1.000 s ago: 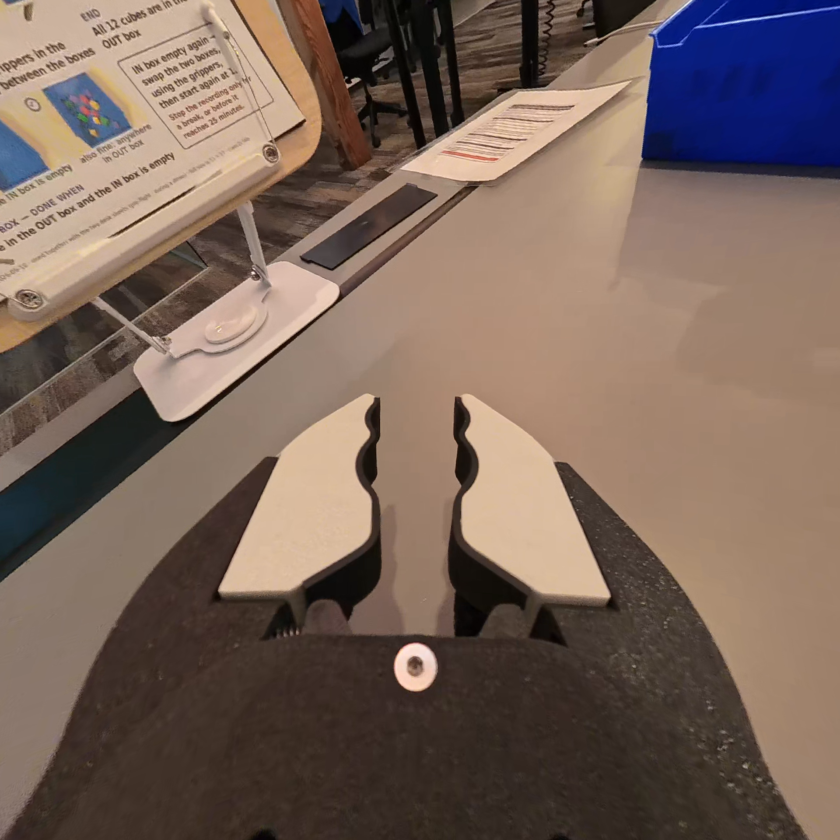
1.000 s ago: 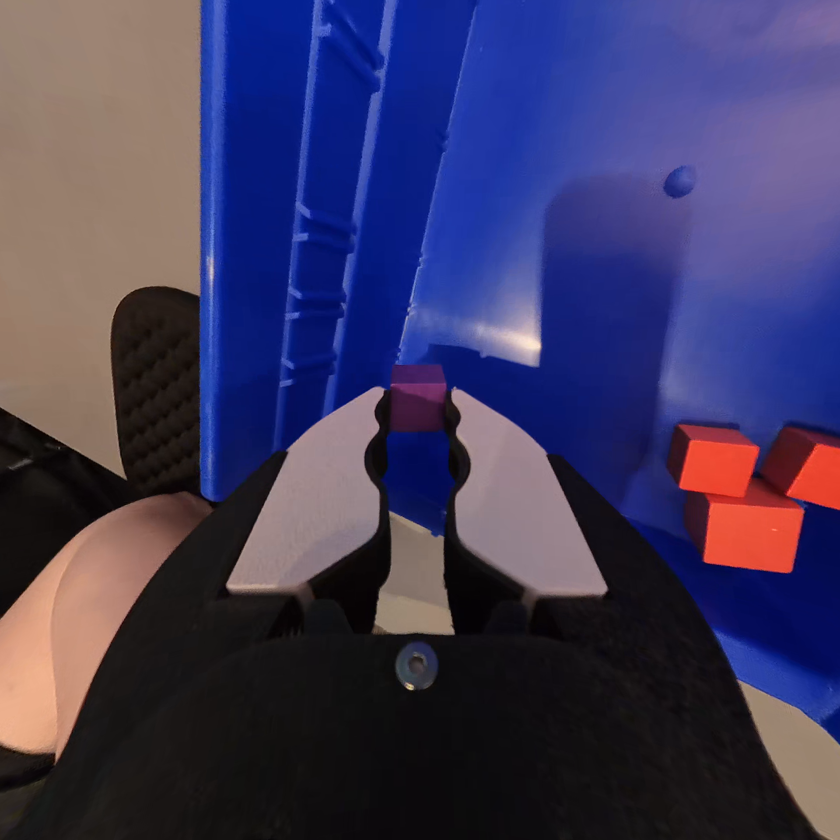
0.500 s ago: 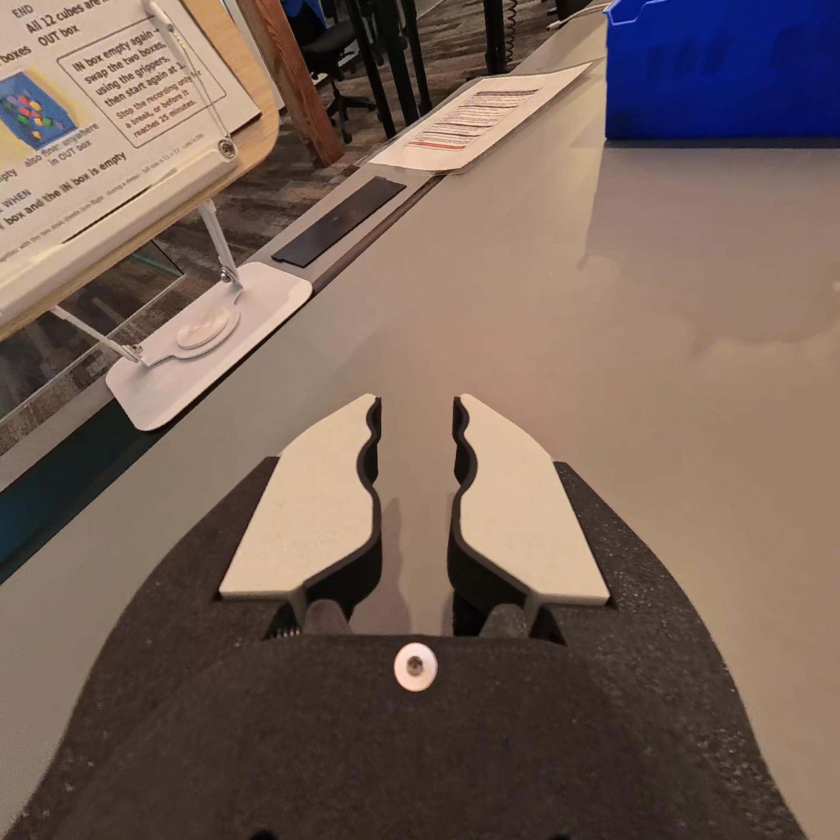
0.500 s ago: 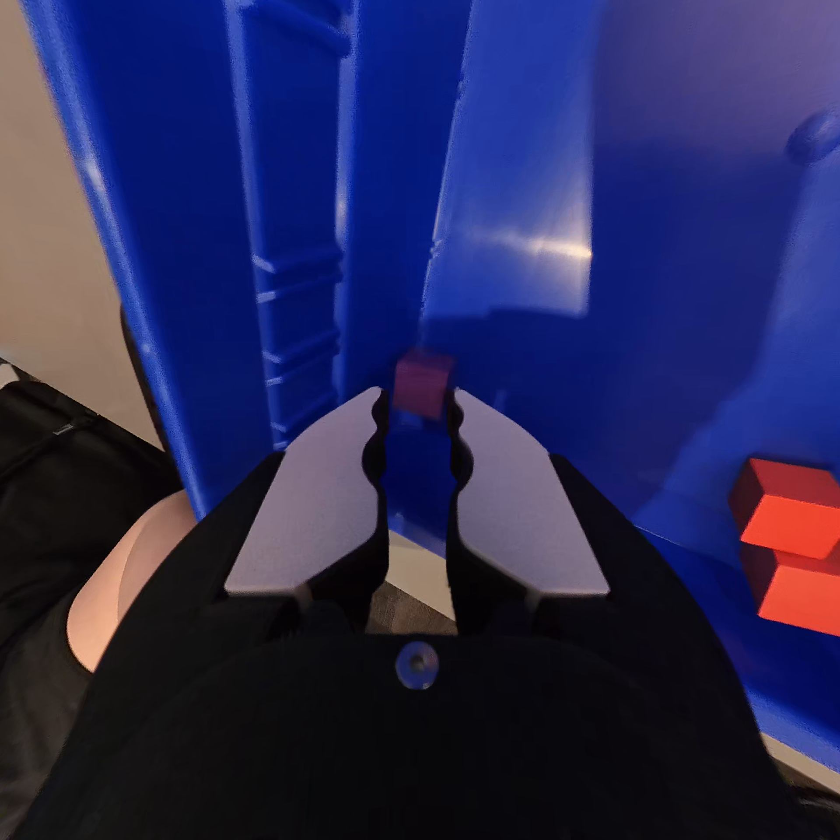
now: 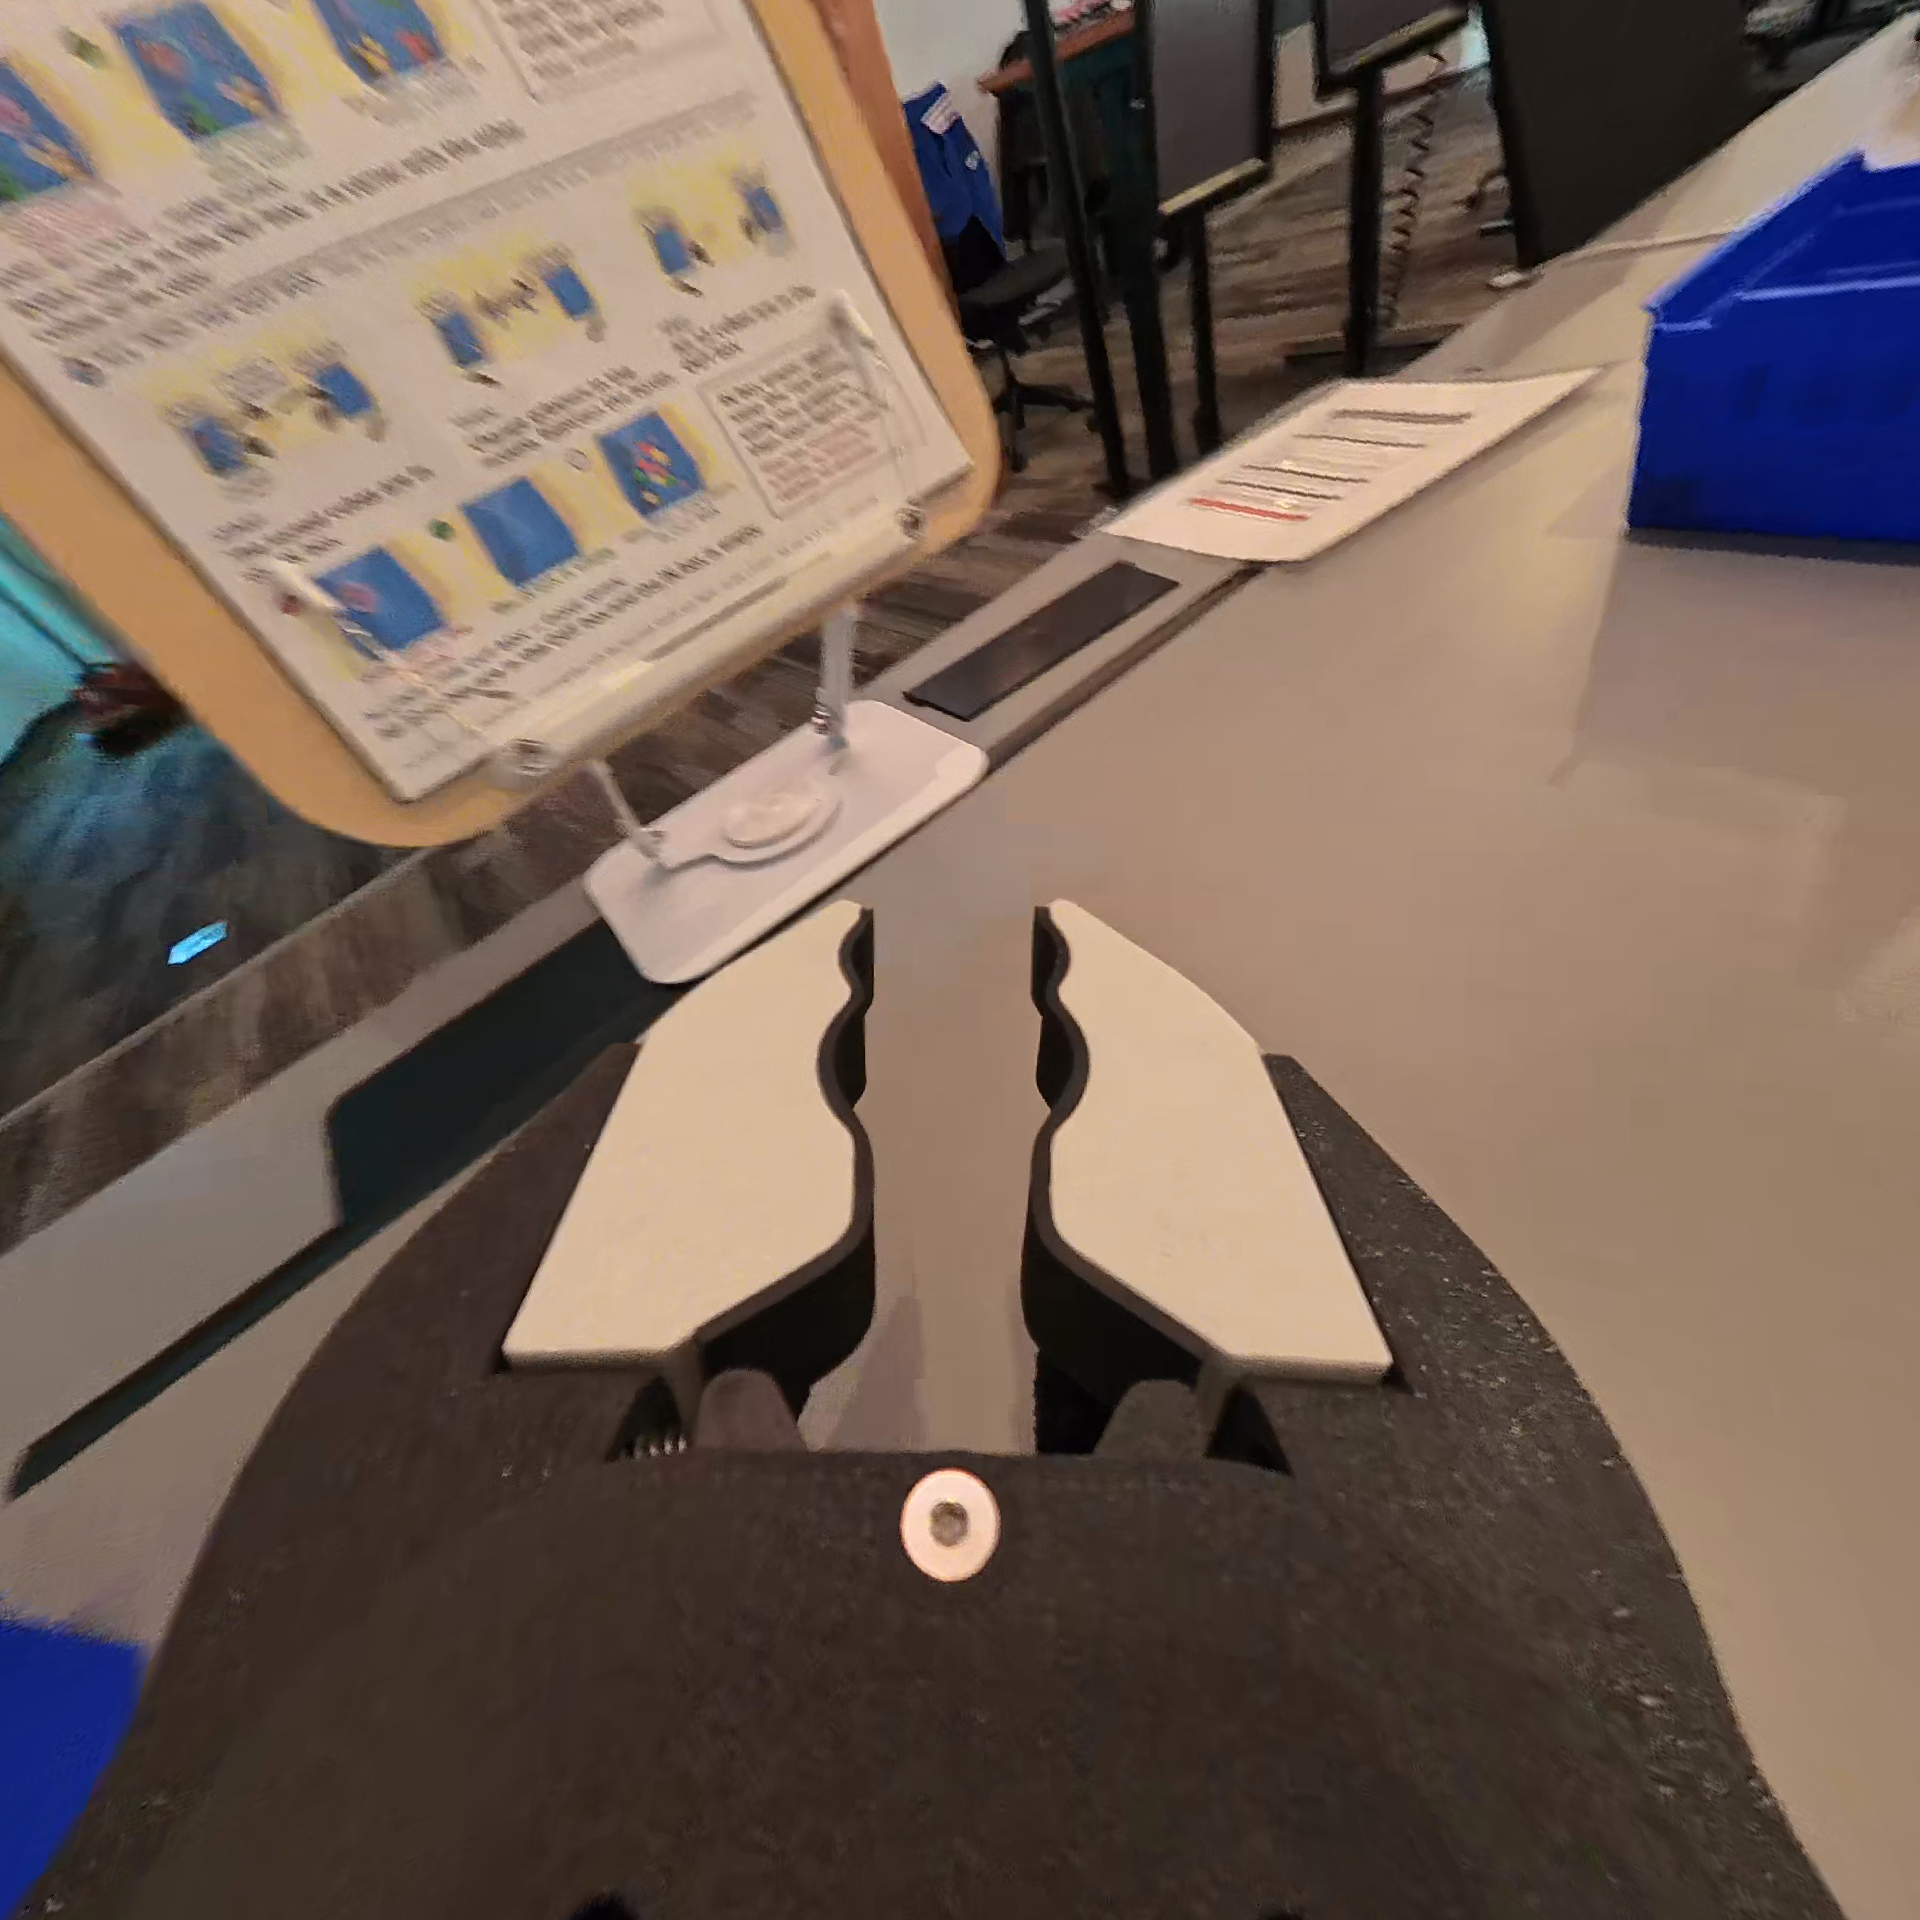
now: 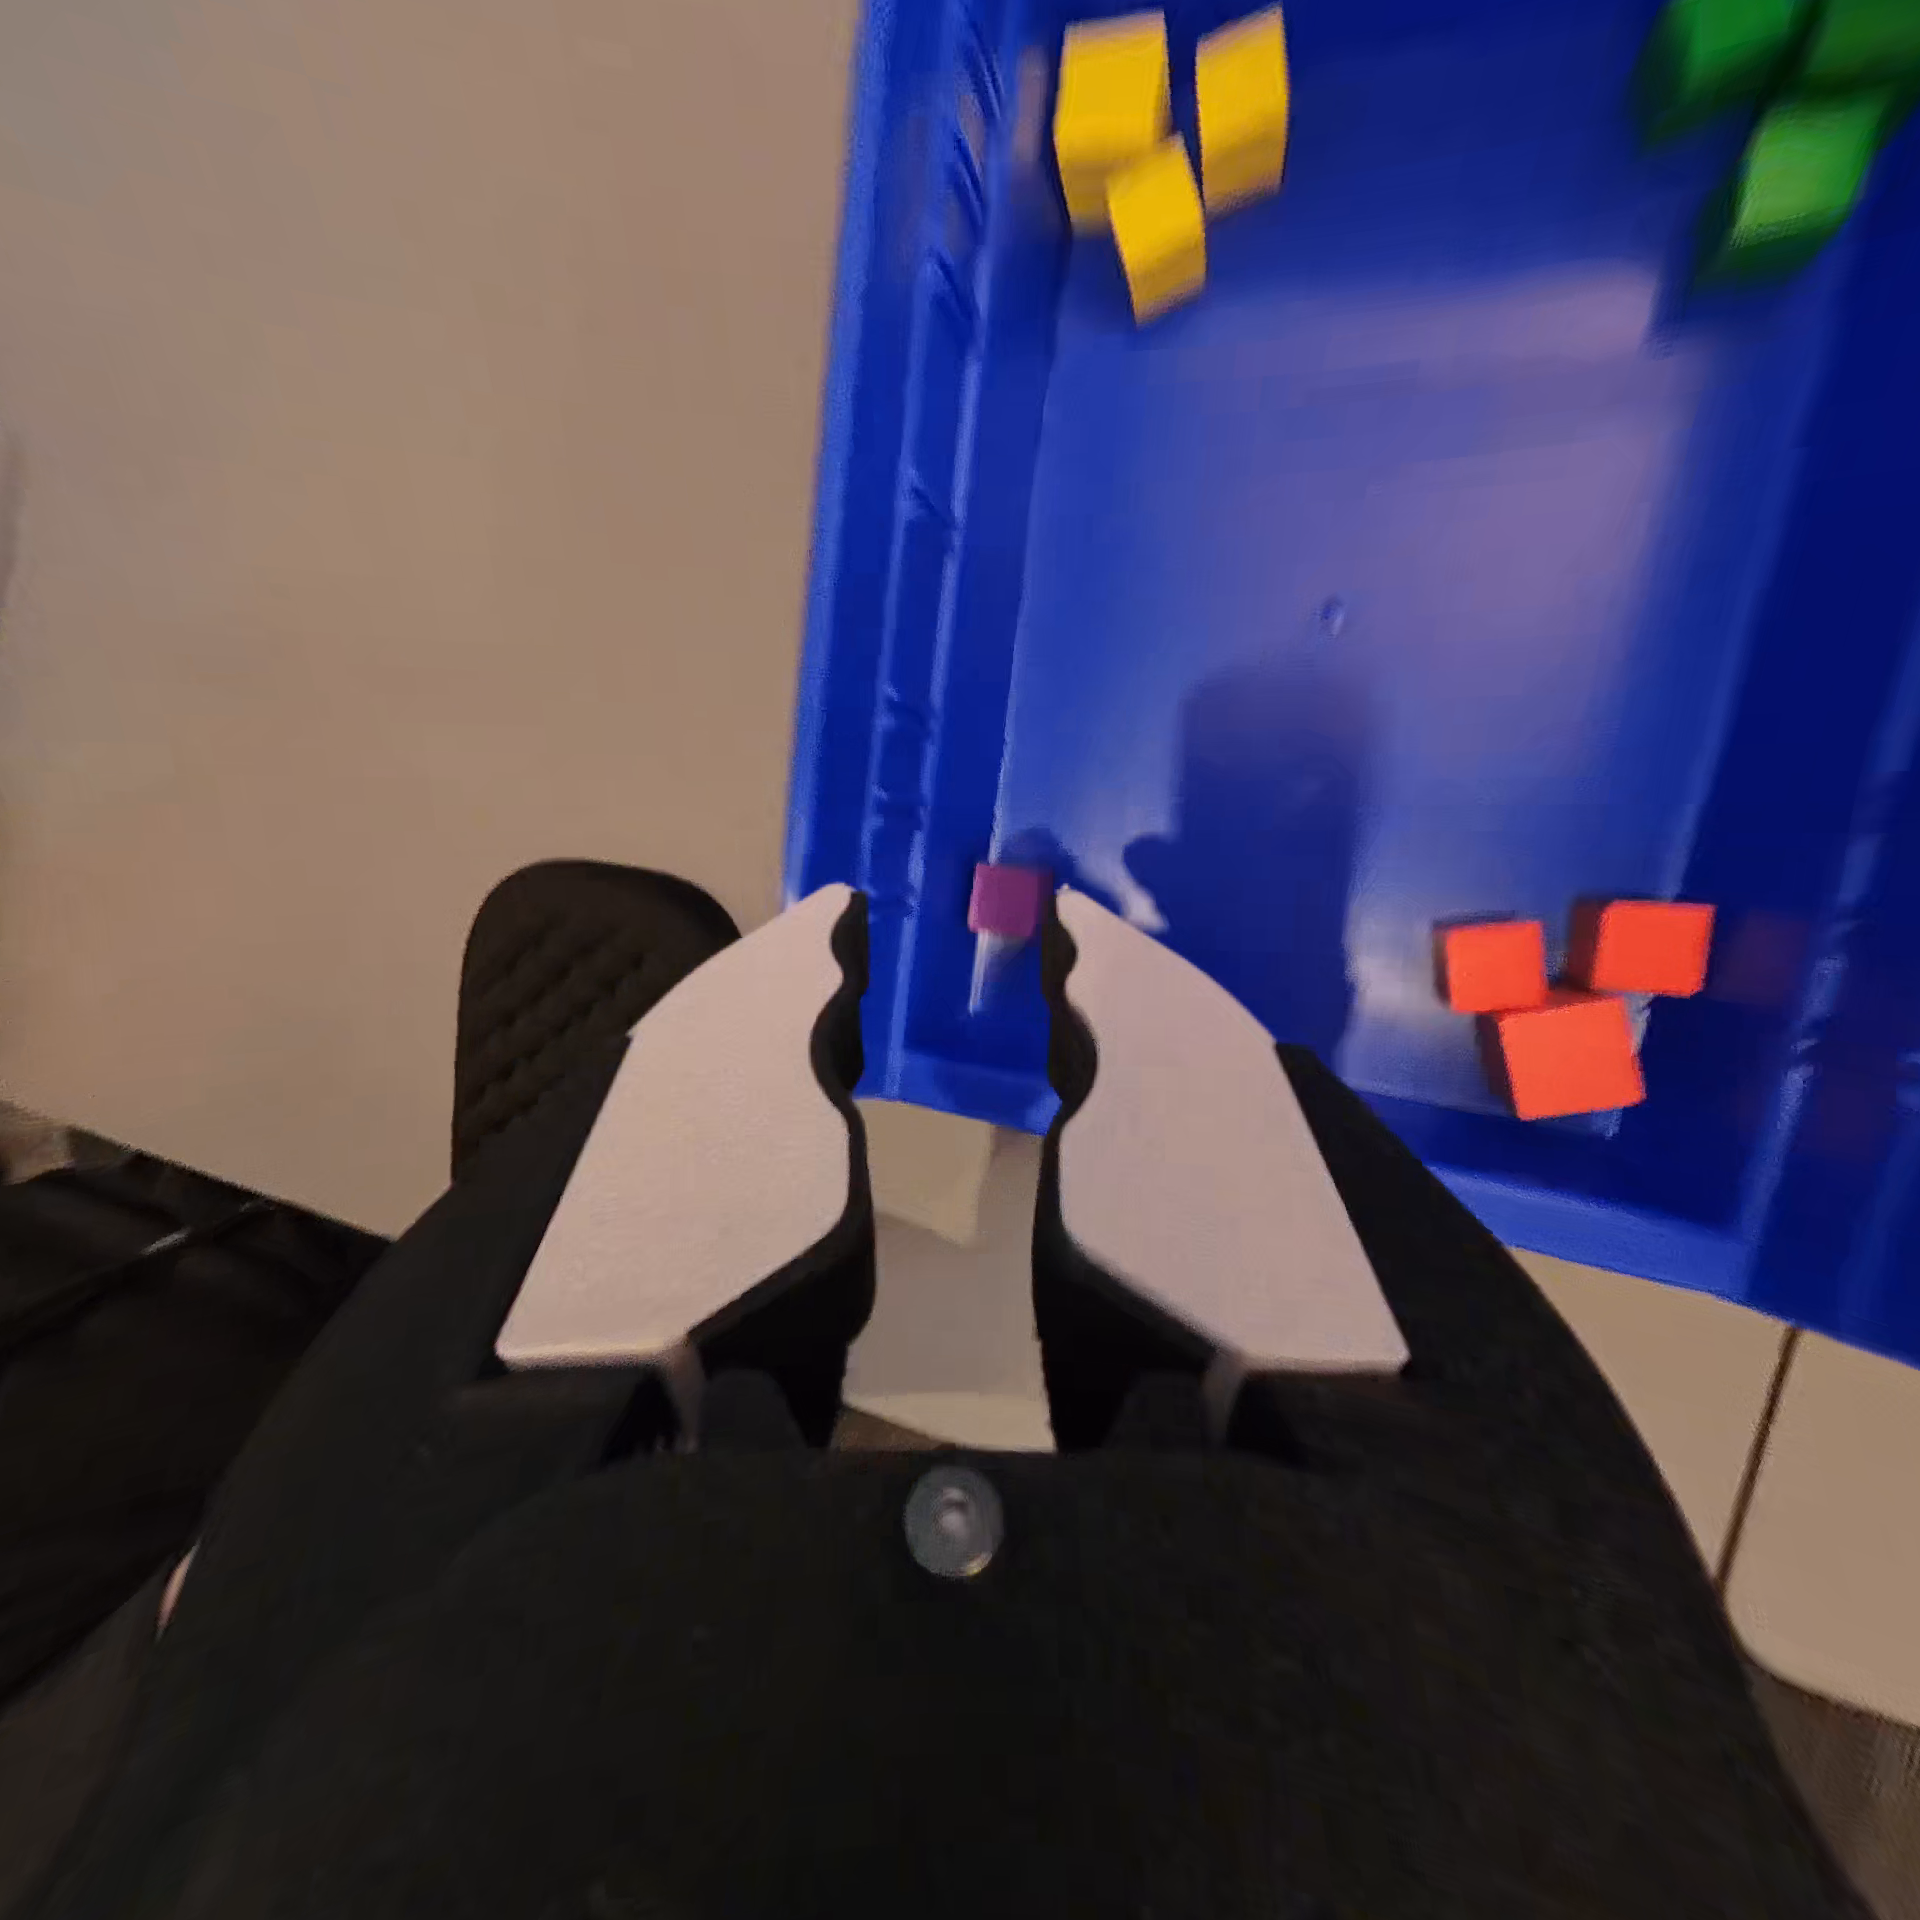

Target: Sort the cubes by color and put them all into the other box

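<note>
In the right wrist view, my right gripper (image 6: 954,920) is open and empty, held above the near-left corner of a blue box (image 6: 1351,468). A small purple cube (image 6: 1004,900) lies alone in that corner, below the gap between my fingertips. Three red cubes (image 6: 1558,997) sit together at the box's near right. Three yellow cubes (image 6: 1164,135) lie at the far left and green cubes (image 6: 1808,135) at the far right, both blurred. My left gripper (image 5: 951,920) is open and empty above the grey table (image 5: 1455,935). Another blue box (image 5: 1787,395) stands far right of it.
An instruction board (image 5: 468,364) on a white stand (image 5: 790,831) stands at the table's left edge, close ahead of my left gripper. A printed sheet (image 5: 1340,457) lies farther back. A black textured object (image 6: 571,997) sits left of the box in the right wrist view.
My right gripper has opened, let go of the purple cube in the box corner and pulled back up, so more of the box shows. My left gripper has shifted, bringing the board closer ahead.
</note>
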`<state>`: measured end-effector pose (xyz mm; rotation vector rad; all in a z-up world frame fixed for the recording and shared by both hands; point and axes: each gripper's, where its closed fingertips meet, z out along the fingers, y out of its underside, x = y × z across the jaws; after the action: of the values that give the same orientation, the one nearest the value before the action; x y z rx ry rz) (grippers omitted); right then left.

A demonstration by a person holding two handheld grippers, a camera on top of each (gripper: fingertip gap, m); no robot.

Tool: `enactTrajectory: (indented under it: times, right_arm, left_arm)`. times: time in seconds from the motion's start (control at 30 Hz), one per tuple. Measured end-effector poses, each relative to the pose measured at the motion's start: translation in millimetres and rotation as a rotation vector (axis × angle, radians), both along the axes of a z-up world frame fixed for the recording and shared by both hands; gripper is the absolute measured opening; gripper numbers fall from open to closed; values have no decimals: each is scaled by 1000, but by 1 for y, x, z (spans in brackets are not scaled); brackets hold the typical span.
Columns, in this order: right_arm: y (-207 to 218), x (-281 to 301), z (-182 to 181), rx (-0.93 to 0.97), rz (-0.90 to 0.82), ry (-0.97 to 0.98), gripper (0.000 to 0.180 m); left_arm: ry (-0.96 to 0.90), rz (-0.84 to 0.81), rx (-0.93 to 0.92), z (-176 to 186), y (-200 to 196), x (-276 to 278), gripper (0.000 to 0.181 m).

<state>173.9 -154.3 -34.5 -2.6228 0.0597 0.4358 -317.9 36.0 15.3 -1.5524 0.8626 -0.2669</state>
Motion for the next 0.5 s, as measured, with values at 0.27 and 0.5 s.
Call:
enactTrajectory:
  times: [0.27,0.5]
  right_arm:
    - [41,-53,111,603,263,-131,33]
    - [87,-111,161,834,378,-83,49]
  left_arm:
    - [-27,383,102,71,-8,-158,29]
    - [211,651,-157,26,-10,-327,28]
